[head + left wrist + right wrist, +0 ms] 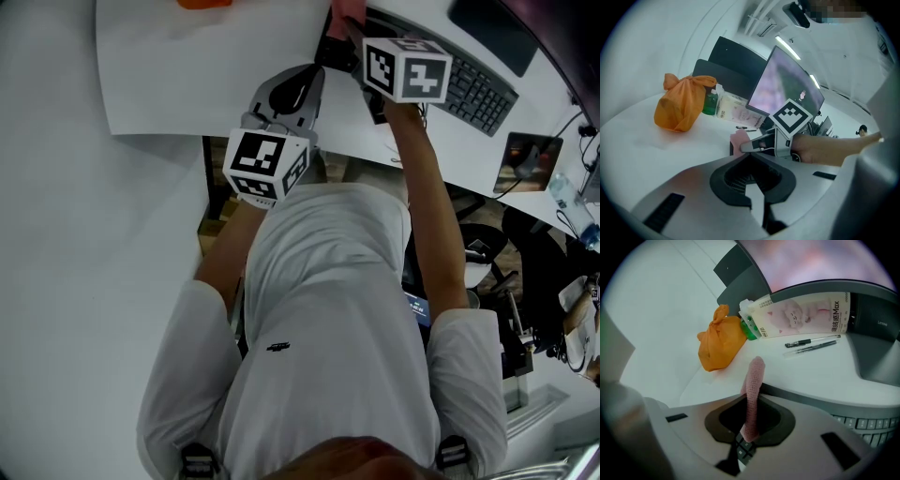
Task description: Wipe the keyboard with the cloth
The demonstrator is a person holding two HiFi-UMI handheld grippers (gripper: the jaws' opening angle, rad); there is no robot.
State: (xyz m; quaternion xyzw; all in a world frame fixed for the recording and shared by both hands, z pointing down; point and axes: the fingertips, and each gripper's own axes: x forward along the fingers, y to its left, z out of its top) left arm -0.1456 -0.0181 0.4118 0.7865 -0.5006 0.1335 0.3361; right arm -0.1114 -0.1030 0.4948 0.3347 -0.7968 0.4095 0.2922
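Pink knitted cloth (754,376) pinched upright between the closed jaws of the right gripper (749,397), just above the left end of the black keyboard (480,94) on the white desk (187,75); left gripper (748,154) close beside, jaws together, empty.
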